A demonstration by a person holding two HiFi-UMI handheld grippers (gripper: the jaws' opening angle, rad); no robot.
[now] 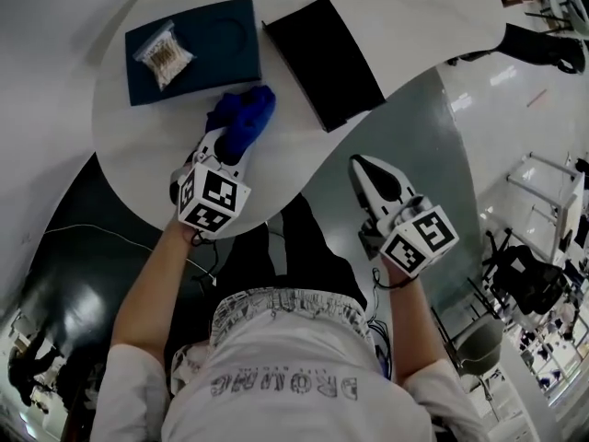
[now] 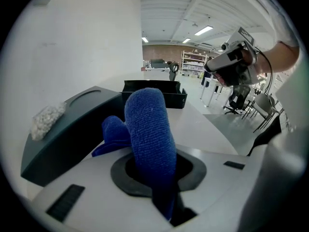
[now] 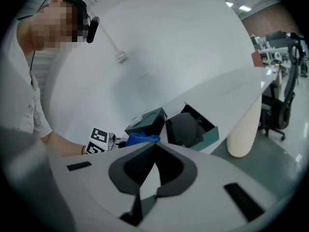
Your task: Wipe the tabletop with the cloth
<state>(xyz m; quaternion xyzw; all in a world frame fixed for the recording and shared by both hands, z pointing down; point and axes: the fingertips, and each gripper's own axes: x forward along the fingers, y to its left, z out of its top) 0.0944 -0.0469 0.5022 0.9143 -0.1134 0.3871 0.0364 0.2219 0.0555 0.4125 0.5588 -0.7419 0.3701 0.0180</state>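
Evidently the wiping step is just starting: the left gripper (image 1: 228, 150) is pressed onto a fold of the cloth (image 1: 244, 118), which bunches up in a soft lump at the near part of the surface (image 1: 299, 159), just short of the dark blue box (image 1: 198, 49). The cloth is a thick, looped blue terry. The surface is smooth, matte white with a curved edge, and a clear crinkly bag (image 1: 164, 55) lies on the flat box beside a rigid black box (image 1: 324, 61). The right gripper (image 1: 366, 171) hangs off the edge over the floor, its jaws together on nothing. The next move probably calls for pressing the lump flat and sweeping across bare areas, steering around both boxes.
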